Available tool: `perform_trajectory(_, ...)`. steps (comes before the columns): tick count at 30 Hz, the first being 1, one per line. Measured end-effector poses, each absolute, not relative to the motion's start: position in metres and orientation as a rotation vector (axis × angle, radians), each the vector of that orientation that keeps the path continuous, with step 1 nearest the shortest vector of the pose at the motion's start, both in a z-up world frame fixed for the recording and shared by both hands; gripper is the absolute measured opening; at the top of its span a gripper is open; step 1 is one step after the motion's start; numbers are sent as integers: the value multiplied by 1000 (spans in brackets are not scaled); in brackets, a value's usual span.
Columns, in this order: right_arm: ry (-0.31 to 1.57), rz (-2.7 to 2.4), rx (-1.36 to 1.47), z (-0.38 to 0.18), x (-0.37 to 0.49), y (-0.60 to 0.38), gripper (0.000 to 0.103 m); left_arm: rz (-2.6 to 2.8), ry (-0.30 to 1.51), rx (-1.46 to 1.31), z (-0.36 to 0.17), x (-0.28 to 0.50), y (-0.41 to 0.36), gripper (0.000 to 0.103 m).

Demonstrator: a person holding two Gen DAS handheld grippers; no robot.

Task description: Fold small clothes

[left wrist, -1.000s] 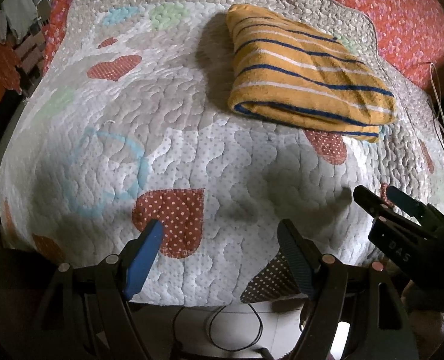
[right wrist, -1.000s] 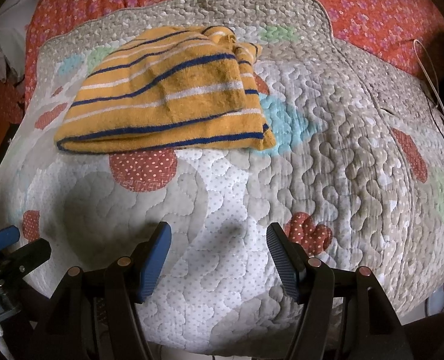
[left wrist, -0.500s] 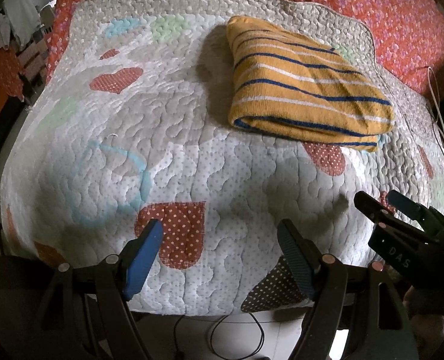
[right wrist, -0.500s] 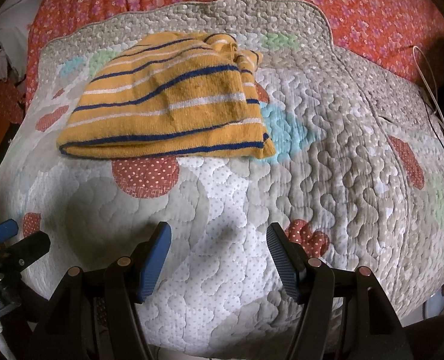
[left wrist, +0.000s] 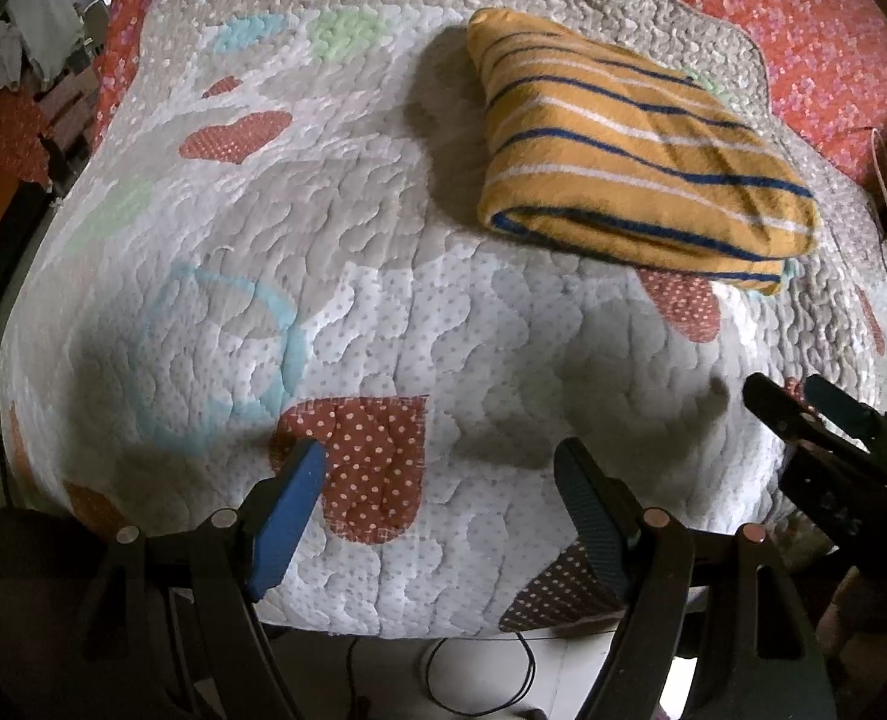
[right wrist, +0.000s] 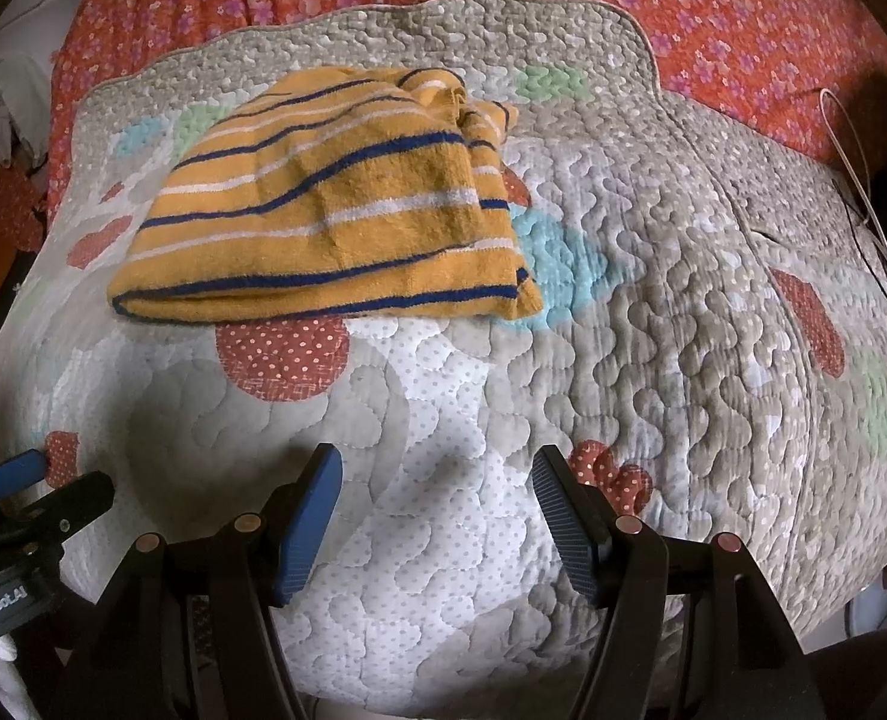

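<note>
A folded orange garment with blue and white stripes (left wrist: 629, 150) lies on the far part of a quilted mat (left wrist: 383, 312); it also shows in the right wrist view (right wrist: 335, 210). My left gripper (left wrist: 440, 462) is open and empty, over the mat's near edge, well short of the garment. My right gripper (right wrist: 437, 468) is open and empty, also near the front edge. The right gripper shows at the right in the left wrist view (left wrist: 803, 402). The left gripper shows at the left edge in the right wrist view (right wrist: 41, 480).
The mat lies on a red floral bedsheet (right wrist: 713, 6). A white cable (right wrist: 863, 180) runs along the right side. A black cable (left wrist: 479, 678) lies on the floor below the mat's front edge. Clothes and furniture stand at the far left (left wrist: 17, 54).
Both grippers have drawn back slightly toward the mat's front edge. The garment has not moved. Both stay open.
</note>
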State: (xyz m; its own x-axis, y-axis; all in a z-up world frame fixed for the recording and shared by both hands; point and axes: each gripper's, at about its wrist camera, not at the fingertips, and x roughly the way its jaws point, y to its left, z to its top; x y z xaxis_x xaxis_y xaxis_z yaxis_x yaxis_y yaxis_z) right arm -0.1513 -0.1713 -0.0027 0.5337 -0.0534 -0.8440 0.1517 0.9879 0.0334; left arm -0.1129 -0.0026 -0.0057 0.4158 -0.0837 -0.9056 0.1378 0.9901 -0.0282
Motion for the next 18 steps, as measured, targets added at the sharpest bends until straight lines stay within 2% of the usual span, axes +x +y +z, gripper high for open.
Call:
perform_trajectory(10, 1010, -122, 106, -6, -150, -171, 70, -130, 1145, 71, -14, -108, -2, 79)
perform_trajectory(18, 1011, -121, 105, -6, -150, -171, 70, -113, 1162, 60, -18, -104, 1, 92)
